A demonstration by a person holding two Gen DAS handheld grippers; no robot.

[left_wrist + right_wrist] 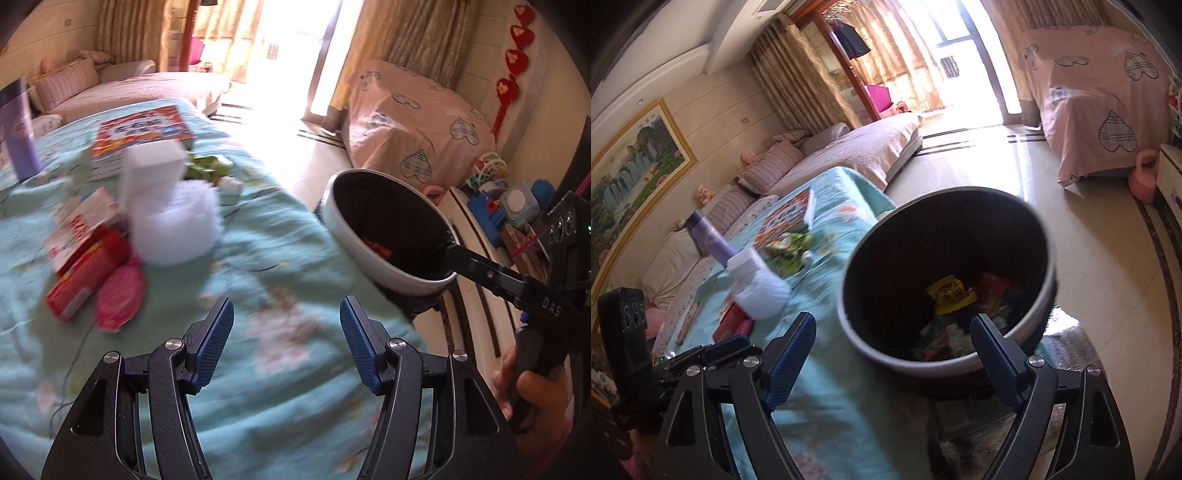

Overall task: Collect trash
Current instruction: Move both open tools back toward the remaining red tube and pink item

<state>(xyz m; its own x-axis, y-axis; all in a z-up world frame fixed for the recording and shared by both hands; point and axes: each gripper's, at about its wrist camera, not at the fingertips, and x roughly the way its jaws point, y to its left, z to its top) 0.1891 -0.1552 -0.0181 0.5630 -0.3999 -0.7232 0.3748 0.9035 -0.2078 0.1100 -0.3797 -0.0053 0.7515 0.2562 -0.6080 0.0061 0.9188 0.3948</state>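
Observation:
A white trash bin (373, 243) with a dark inside stands at the right edge of the table with the teal cloth (258, 295); in the right wrist view the bin (945, 365) holds a yellow wrapper (951, 291) and other scraps. My left gripper (287, 325) is open and empty above the cloth. My right gripper (894, 339) is open and empty, its right finger at the bin's near rim. Red and pink wrappers (92, 280) and a red-and-white box (86, 221) lie left of the left gripper. A green wrapper (208, 166) lies farther back.
A white box with a fluffy white ball (166, 206), a colourful book (144, 129) and a purple bottle (18, 136) stand on the table. A sofa (849, 147) is behind, a pink-covered piece of furniture (1097, 110) to the right, toys on a cabinet (509, 203).

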